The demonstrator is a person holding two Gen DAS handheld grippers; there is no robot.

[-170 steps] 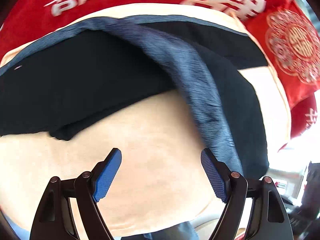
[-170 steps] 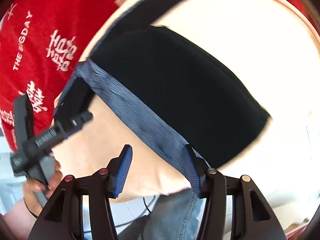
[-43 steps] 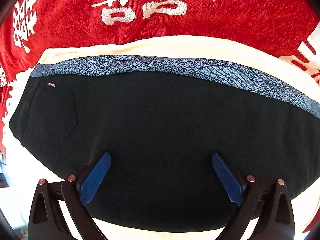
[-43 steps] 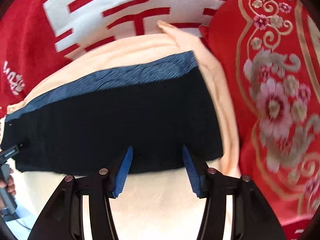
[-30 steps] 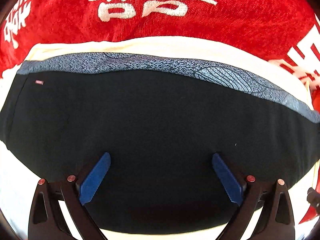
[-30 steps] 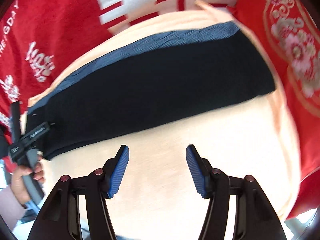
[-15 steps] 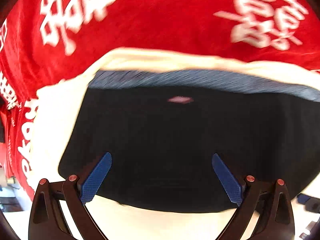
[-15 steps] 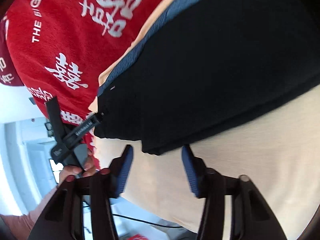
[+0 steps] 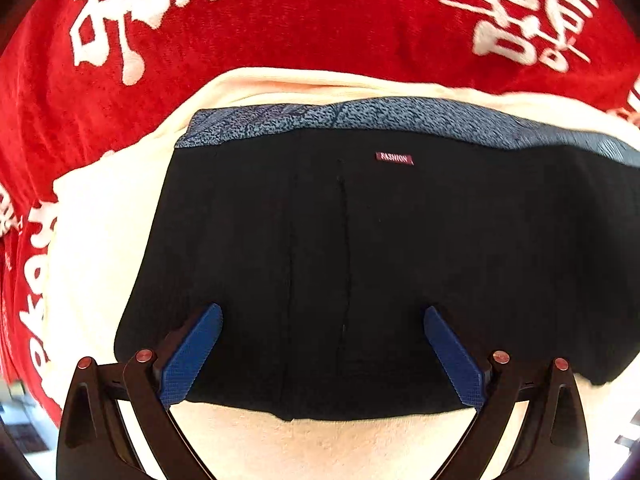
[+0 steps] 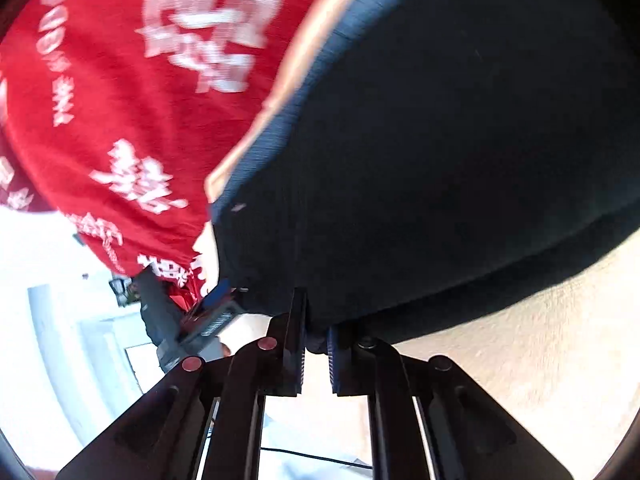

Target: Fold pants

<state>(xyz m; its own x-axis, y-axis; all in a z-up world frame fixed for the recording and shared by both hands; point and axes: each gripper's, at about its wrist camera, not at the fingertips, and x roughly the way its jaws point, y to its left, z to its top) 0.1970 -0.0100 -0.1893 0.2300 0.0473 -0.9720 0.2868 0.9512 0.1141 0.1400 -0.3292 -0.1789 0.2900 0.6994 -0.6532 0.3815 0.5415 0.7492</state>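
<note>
The black pants point(image 9: 360, 248) lie folded lengthwise on a cream cloth point(image 9: 100, 220), with a blue patterned waistband point(image 9: 340, 120) along the far edge and a small red label. My left gripper point(image 9: 320, 344) is open just above the near edge of the pants, its blue pads point(image 9: 188, 356) wide apart. In the right wrist view, my right gripper point(image 10: 316, 340) is shut on the near hem of the pants point(image 10: 460, 160) at their left end. The left gripper point(image 10: 192, 320) shows in that view beside the pants' corner, held by a hand.
A red blanket with white characters point(image 9: 280, 20) lies under and behind the cream cloth; it also shows in the right wrist view point(image 10: 120, 100). The cream cloth point(image 10: 540, 340) extends toward me. A bright floor and a cable show below the bed edge.
My right gripper has moved to the left end of the pants and closed on the near hem. My left gripper has shifted left along the pants and stayed open.
</note>
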